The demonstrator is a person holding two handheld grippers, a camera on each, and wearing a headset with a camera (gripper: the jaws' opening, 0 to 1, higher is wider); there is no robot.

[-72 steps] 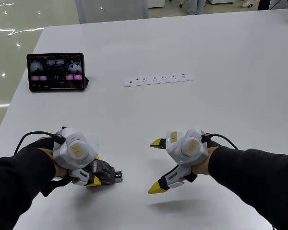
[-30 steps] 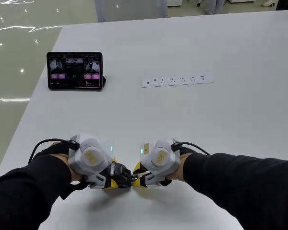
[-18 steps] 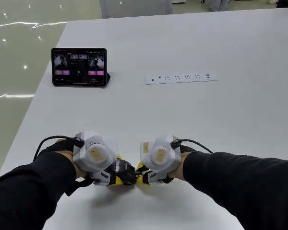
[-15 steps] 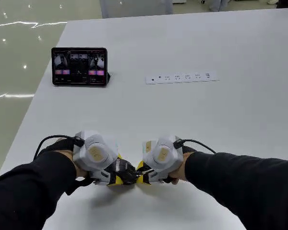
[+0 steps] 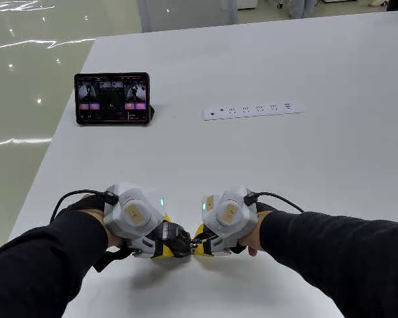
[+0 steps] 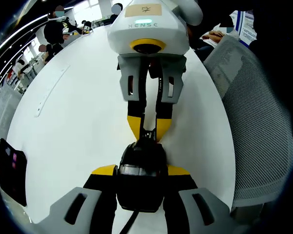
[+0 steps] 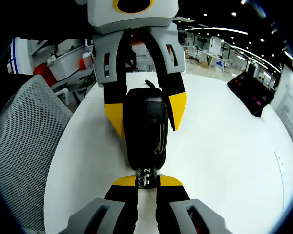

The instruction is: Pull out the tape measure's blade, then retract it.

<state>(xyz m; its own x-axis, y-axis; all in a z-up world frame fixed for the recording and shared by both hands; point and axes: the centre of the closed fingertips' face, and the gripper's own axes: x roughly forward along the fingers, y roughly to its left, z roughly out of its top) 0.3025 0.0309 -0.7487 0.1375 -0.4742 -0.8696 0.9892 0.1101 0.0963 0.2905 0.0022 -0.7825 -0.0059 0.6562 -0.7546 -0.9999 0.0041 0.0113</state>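
A black tape measure [image 5: 174, 238] rests low over the white table [image 5: 285, 172], near its front edge. My left gripper [image 5: 166, 245] is shut on its case, and the yellow-tipped jaws clamp both sides of the tape measure [image 6: 141, 178] in the left gripper view. My right gripper [image 5: 198, 242] faces it tip to tip. In the right gripper view, the right gripper [image 7: 146, 182] is shut on the blade's end [image 7: 146, 175], where a few printed marks show just outside the case [image 7: 146, 129]. Only a very short piece of blade is out.
A tablet [image 5: 113, 98] stands at the table's left side, with a white power strip [image 5: 252, 110] lying to its right. The table's left edge runs close to my left arm. A grey mesh chair [image 6: 254, 122] stands behind the grippers.
My right gripper, open and apart 2.4 s ago, has moved left to the tape measure and shut on the blade's end. Over the last second both grippers have stayed together.
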